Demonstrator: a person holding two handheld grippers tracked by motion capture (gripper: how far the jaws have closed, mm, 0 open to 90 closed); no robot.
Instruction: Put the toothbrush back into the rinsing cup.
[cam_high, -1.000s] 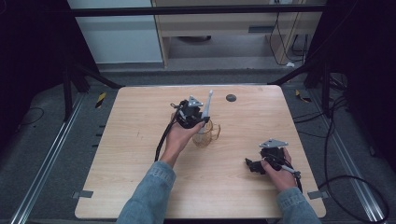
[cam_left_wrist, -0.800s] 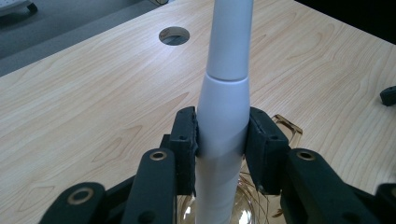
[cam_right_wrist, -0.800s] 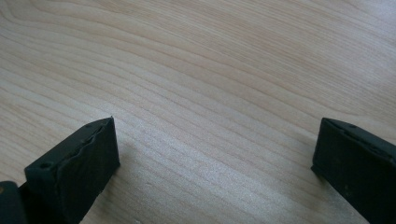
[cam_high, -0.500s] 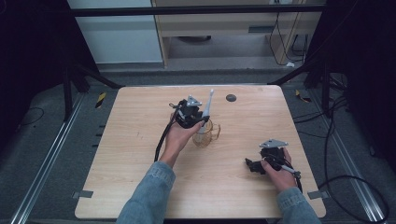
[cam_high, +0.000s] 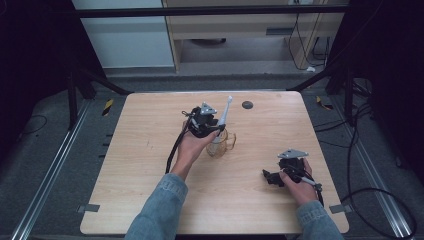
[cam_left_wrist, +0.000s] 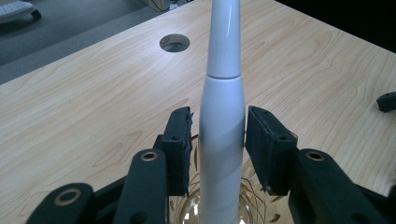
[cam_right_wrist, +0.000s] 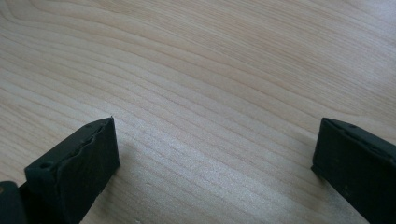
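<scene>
Your left tongs (cam_left_wrist: 218, 140) sit at mid-desk, forearm stretched forward, jaws just apart either side of the white toothbrush (cam_left_wrist: 223, 116) standing in the glass mug (cam_high: 220, 145). Your right tongs (cam_high: 272, 177) rest spread wide near the desk's (cam_high: 150, 200) near right corner.

A light wooden table (cam_high: 150, 165) with a round dark grommet hole (cam_high: 247, 104) near its far edge stands on grey floor beside black-and-yellow tape (cam_high: 107, 106) and black cables (cam_high: 360, 165).
</scene>
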